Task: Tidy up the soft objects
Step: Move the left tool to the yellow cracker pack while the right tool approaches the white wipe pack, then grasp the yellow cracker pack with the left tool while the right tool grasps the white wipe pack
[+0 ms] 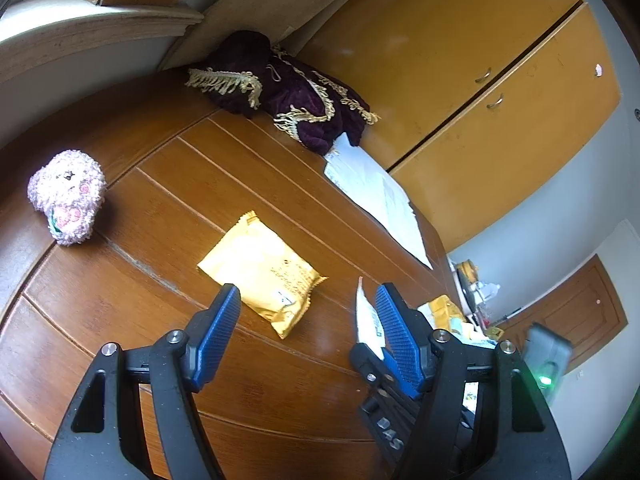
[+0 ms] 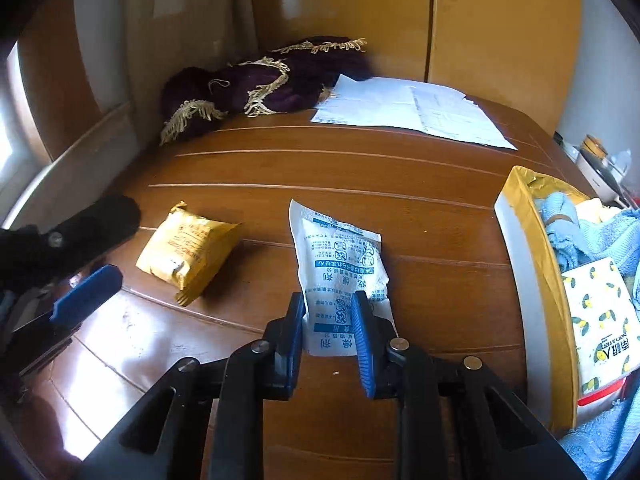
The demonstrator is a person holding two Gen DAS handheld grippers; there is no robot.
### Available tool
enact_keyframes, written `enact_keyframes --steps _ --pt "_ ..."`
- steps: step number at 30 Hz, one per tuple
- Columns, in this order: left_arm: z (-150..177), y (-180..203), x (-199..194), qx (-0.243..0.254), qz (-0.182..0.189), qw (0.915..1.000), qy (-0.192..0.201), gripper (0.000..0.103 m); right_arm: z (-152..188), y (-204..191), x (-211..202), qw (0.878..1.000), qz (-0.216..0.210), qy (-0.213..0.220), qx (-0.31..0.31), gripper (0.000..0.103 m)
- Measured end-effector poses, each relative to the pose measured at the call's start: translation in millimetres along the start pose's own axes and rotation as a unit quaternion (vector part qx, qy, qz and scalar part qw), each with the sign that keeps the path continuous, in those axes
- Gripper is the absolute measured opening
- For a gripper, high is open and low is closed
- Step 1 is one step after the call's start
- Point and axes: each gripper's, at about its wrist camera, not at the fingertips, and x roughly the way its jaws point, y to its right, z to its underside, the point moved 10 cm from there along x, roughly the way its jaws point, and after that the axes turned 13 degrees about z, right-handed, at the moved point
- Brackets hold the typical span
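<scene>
Because the white pouch [image 2: 340,272] is limp, the right gripper [image 2: 330,336] has it pinched by its near end, pads pressed on either side, so the rest hangs forward over the table [image 2: 420,240]; I cannot tell whether the far end rests on the wood. That end grip suits a carry to the box [image 2: 520,248] just to the right, where blue towels [image 2: 600,240] and a lemon-print pack [image 2: 600,320] already lie, so the box is probably the collecting place.

The yellow packet [image 1: 262,272] lies flat on the table just ahead of the left gripper [image 1: 308,308], whose jaws stand wide apart with nothing between them, likely lined up to take it next. A pink plush [image 1: 68,196] sits well apart near the table's left edge, untouched. At the back corner a purple cloth [image 1: 288,88] is heaped against the wall, with papers [image 1: 376,196] beside it.
</scene>
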Motion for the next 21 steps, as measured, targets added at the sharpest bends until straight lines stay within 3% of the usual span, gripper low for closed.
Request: enact_keyframes --steps 3,5,8,10,13,16,21 --pt "-1 -5 6 0.030 -0.056 0.9977 -0.023 0.070 -1 -2 -5 0.998 -0.054 -0.005 0.020 0.026" --pt "-4 -9 12 0.074 -0.112 0.9900 -0.042 0.070 0 0 -9 0.995 -0.083 -0.008 0.046 0.030" --pt "-3 -15 23 0.062 -0.111 0.9887 -0.080 0.070 -5 6 -17 0.987 -0.133 -0.003 0.093 0.038" --pt "-6 -16 31 0.050 -0.110 0.9883 -0.094 0.070 -5 12 -15 0.987 -0.120 -0.003 0.103 0.039" --pt "-8 -18 38 0.057 -0.146 0.9822 -0.103 0.070 -4 15 -7 0.988 -0.111 -0.018 0.106 0.040" --pt "-8 -12 47 0.047 -0.140 0.9816 -0.121 0.070 -3 15 -1 0.990 -0.097 -0.025 0.098 0.042" --pt "-16 -15 67 0.064 -0.184 0.9731 -0.123 0.070 -2 16 3 0.992 -0.080 -0.027 0.089 0.046"
